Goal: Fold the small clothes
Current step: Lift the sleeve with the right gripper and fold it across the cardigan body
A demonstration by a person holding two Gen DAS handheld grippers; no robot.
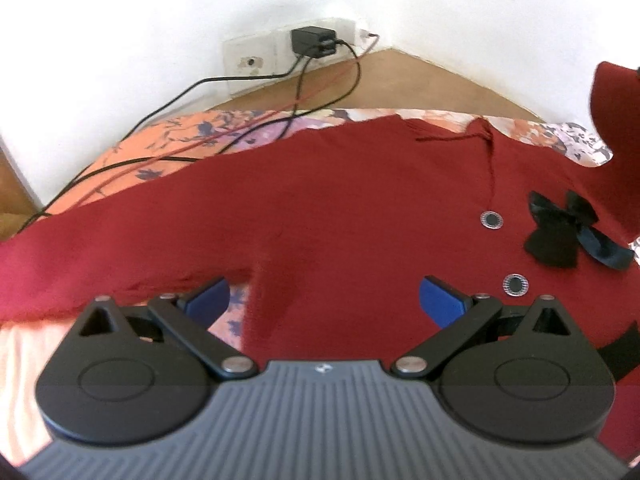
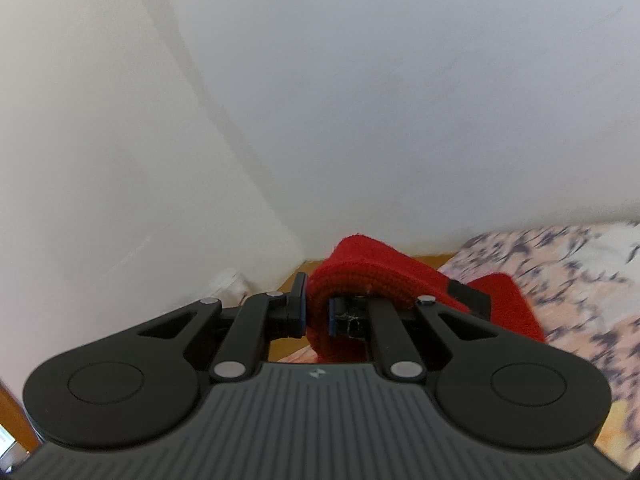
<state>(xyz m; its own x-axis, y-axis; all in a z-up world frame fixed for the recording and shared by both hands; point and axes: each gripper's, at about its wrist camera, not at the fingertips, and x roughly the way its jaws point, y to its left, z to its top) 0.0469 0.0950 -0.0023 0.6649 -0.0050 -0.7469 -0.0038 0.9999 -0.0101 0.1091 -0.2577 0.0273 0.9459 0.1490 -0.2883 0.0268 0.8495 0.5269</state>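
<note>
A small dark red knit sweater (image 1: 320, 208) lies spread on a floral bedspread (image 1: 168, 140), with a black bow (image 1: 560, 232) and two round silver buttons (image 1: 492, 220) on its front. My left gripper (image 1: 324, 300) hovers open just above the sweater's body, blue pads wide apart, nothing between them. In the right wrist view, my right gripper (image 2: 317, 312) is shut on a ribbed red cuff (image 2: 360, 272) of the sweater, lifted off the bed and tilted up at the wall. That raised sleeve (image 1: 616, 120) shows at the right edge of the left wrist view.
A black charger (image 1: 312, 42) sits in a wall socket, and its black and red cables (image 1: 240, 128) trail over the bedspread's far left corner. A wooden ledge (image 1: 400, 80) runs between bed and white wall. More floral bedspread (image 2: 560, 280) lies at the right.
</note>
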